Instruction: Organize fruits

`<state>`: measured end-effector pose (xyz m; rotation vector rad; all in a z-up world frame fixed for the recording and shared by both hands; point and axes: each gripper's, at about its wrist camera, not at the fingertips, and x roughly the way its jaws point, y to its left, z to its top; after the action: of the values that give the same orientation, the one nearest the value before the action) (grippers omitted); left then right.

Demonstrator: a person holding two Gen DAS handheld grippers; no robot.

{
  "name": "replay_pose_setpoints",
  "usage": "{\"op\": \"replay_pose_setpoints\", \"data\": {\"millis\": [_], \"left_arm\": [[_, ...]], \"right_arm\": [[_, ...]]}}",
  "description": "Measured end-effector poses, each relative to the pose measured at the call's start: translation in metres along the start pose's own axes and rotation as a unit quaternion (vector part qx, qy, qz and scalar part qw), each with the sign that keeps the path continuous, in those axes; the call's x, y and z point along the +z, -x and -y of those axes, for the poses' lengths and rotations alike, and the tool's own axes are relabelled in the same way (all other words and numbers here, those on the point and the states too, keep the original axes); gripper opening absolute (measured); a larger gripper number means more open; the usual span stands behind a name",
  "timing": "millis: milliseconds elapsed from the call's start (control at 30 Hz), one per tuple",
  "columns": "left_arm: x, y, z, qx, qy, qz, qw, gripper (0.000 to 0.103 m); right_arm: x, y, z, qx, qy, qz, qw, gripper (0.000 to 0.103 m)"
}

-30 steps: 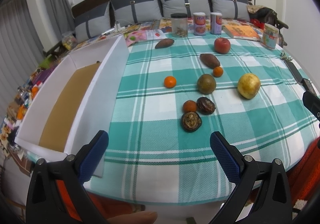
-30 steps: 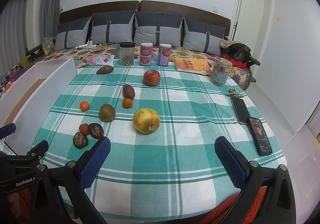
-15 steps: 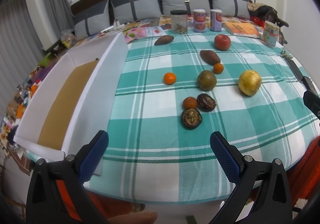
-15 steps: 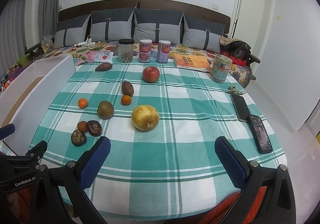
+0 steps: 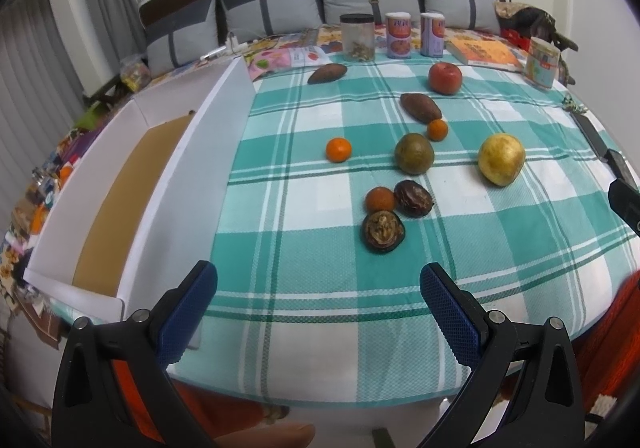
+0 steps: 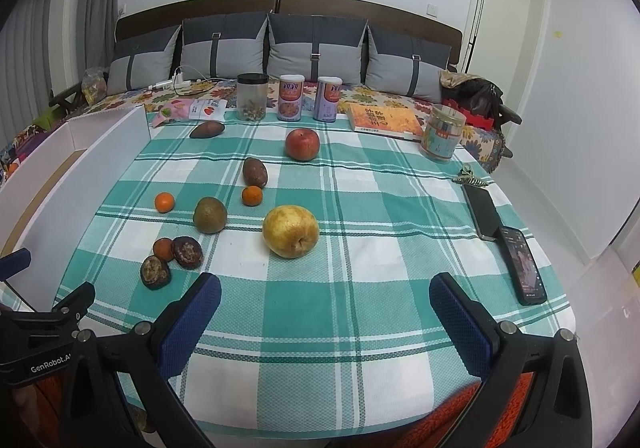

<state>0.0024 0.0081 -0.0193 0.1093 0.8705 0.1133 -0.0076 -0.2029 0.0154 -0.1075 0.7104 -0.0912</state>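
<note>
The left tool (image 5: 318,290) has two black plastic arms, each triangular with a cut-out window, ending in blue fingers (image 5: 188,312) with a fine dimpled texture. A round silver screw head sits at each arm's joint, another further back. A bit of skin, a fingertip (image 5: 266,436), shows at the bottom edge. The right tool (image 6: 325,302) is built the same: black frame, blue textured pads (image 6: 460,324), silver screws. In the right view, the left tool's black body carries white lettering, "GenRobot.A".
</note>
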Motion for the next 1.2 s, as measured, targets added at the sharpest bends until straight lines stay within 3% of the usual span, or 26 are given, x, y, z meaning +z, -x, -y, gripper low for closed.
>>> {"op": "replay_pose_setpoints", "data": {"millis": [333, 400, 633, 800, 933, 1100, 1200], "left_arm": [[-0.003, -0.009, 0.000, -0.004, 0.000, -0.012, 0.9999, 0.102], [-0.005, -0.019, -0.001, -0.019, 0.006, -0.021, 0.9996, 0.102], [-0.021, -0.075, -0.011, -0.052, 0.032, -0.074, 0.9954, 0.102], [-0.032, -0.101, -0.010, -0.055, 0.029, -0.096, 0.9935, 0.102], [-0.036, -0.104, -0.010, -0.059, 0.034, -0.082, 0.9944, 0.103], [-0.039, -0.104, -0.009, -0.054, 0.040, -0.069, 0.9954, 0.103], [-0.040, -0.104, -0.011, -0.052, 0.046, -0.062, 0.9957, 0.103]], "right_arm": [[-0.002, -0.006, -0.002, 0.001, 0.001, -0.008, 1.000, 0.103], [-0.003, -0.013, 0.001, 0.007, -0.007, -0.015, 1.000, 0.103], [-0.019, -0.087, 0.018, 0.033, -0.051, -0.091, 0.994, 0.103], [-0.035, -0.123, 0.014, 0.035, -0.037, -0.118, 0.992, 0.103], [-0.040, -0.134, 0.003, 0.047, -0.013, -0.108, 0.993, 0.103], [-0.053, -0.153, -0.001, 0.063, -0.013, -0.140, 0.988, 0.103], [-0.054, -0.154, 0.001, 0.065, -0.017, -0.137, 0.988, 0.103]]}}
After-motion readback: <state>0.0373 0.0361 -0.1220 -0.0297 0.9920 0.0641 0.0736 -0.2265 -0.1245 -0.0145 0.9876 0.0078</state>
